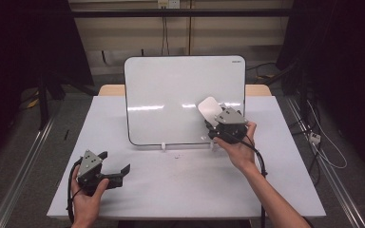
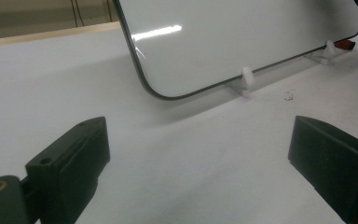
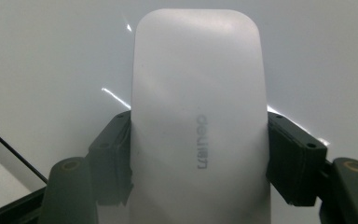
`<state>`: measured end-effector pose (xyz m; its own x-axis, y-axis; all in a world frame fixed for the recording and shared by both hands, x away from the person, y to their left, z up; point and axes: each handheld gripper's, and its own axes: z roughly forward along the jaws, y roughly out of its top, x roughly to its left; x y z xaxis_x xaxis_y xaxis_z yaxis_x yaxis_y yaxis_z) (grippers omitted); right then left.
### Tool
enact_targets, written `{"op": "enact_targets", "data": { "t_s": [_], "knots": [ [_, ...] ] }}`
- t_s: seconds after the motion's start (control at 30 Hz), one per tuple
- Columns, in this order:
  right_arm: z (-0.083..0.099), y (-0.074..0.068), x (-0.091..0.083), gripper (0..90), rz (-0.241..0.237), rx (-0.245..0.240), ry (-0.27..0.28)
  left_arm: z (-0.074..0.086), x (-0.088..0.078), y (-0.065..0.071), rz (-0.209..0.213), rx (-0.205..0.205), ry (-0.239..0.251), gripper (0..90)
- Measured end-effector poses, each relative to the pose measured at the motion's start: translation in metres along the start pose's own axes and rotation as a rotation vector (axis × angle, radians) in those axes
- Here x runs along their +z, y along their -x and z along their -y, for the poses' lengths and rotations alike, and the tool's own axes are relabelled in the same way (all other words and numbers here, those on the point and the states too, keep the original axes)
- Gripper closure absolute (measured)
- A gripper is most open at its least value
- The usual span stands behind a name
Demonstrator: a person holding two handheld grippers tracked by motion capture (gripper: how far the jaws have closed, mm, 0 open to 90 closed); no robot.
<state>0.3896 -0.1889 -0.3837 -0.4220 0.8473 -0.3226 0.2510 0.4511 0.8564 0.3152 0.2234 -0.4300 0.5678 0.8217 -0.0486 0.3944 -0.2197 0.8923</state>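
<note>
In the high view, a whiteboard (image 1: pixel 171 95) stands tilted back on small white feet at the far middle of the white worktop (image 1: pixel 180 185). The right gripper (image 1: pixel 215 115) is raised against the lower right part of the board, with a white eraser (image 1: pixel 210 109) sticking out from its jaws and lying against the board's face. The left gripper (image 1: pixel 113 166) rests low at the near left of the worktop, well apart from the board, its jaws spread with nothing between them.

In the left gripper view, the two black jaws stand wide apart over bare worktop (image 2: pixel 191 158). Beyond them is the lower corner of the whiteboard (image 2: pixel 242 32), propped on a white foot (image 2: pixel 246 79).

In the right gripper view, the jaws pinch the eraser (image 3: pixel 198 116) by its two long sides, one pad pressed on each. The eraser points away from the camera toward the whiteboard (image 3: pixel 51 56), and grey lettering runs along its back.
</note>
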Motion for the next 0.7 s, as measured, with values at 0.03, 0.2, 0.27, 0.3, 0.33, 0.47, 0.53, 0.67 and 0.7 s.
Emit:
{"op": "enact_targets", "data": {
  "t_s": [0.03,0.2,0.27,0.3,0.33,0.47,0.53,0.67,0.7],
  "knots": [
    [0.001,0.002,-0.001,31.7,0.003,0.003,0.0,0.0,0.0,0.0,-0.001,-0.002,0.0,5.2],
    [0.011,0.01,-0.005,31.6,0.029,0.015,-0.01,0.0,0.001,0.001,0.003,-0.007,-0.001,5.2],
    [0.016,0.013,-0.005,31.6,0.038,0.022,-0.022,0.0,0.002,0.001,0.001,-0.008,-0.004,5.2],
    [0.019,0.015,-0.005,31.7,0.047,0.026,-0.027,0.0,0.003,0.001,0.0,-0.008,-0.007,5.2],
    [0.021,0.017,-0.005,31.7,0.055,0.029,-0.03,0.0,0.003,0.0,0.002,-0.004,-0.015,5.2],
    [0.029,0.02,-0.003,31.7,0.081,0.021,-0.045,0.001,0.004,0.001,0.007,-0.006,-0.013,5.2],
    [0.033,0.022,0.0,31.6,0.091,0.019,-0.062,0.0,0.004,0.002,0.006,-0.001,-0.014,5.2],
    [0.038,0.021,0.003,31.7,0.108,0.011,-0.084,0.0,0.003,0.001,0.007,0.005,-0.012,5.2],
    [0.039,0.02,0.004,31.6,0.109,0.013,-0.089,0.0,0.004,0.001,0.008,-0.001,-0.008,5.2]
  ]
}}
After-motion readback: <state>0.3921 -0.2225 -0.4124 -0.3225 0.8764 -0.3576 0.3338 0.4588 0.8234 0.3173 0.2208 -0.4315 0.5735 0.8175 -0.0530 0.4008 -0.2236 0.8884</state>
